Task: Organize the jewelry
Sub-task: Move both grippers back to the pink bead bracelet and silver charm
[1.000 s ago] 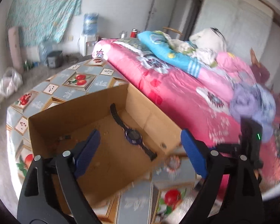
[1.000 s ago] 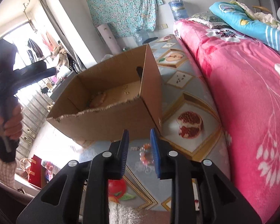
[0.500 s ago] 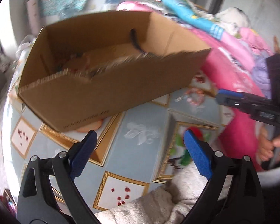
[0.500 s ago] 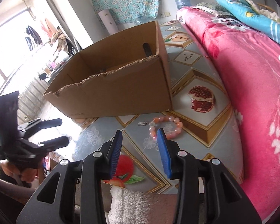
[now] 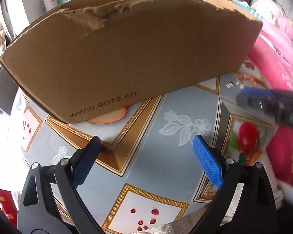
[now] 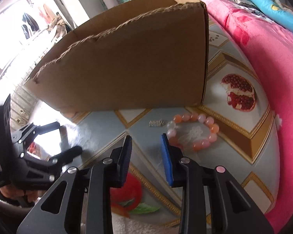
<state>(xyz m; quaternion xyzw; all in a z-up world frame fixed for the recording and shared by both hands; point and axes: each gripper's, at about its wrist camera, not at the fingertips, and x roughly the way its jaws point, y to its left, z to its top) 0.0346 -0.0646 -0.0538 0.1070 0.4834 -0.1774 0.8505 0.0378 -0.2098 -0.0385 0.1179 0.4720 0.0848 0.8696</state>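
A bracelet [image 6: 214, 128] of pink and orange beads lies on the patterned table [image 6: 142, 120], just right of a small metal spring [image 6: 156, 123]. My right gripper [image 6: 146, 136] hovers low at the bracelet's left edge; its jaws are closing a little apart, with nothing between them. The brown cardboard box [image 5: 136, 58] stands behind, its inside hidden. My left gripper [image 5: 146, 138] hangs over bare table in front of the box's near wall, its jaws opening wide and empty. In the left wrist view the bracelet [image 5: 244, 78] shows beyond the blurred right gripper [image 5: 244, 95].
A pink quilted bed [image 6: 263, 48] runs along the table's right side. The box [image 6: 127, 74] fills the middle of the table. A white fuzzy cloth [image 6: 127, 224] lies at the near edge. The left gripper [image 6: 66, 138] and a hand show at far left.
Both grippers have sunk toward the table. The left one has left the box's open top, where a watch lay, and come down before its near wall. The right one has neared the bracelet.
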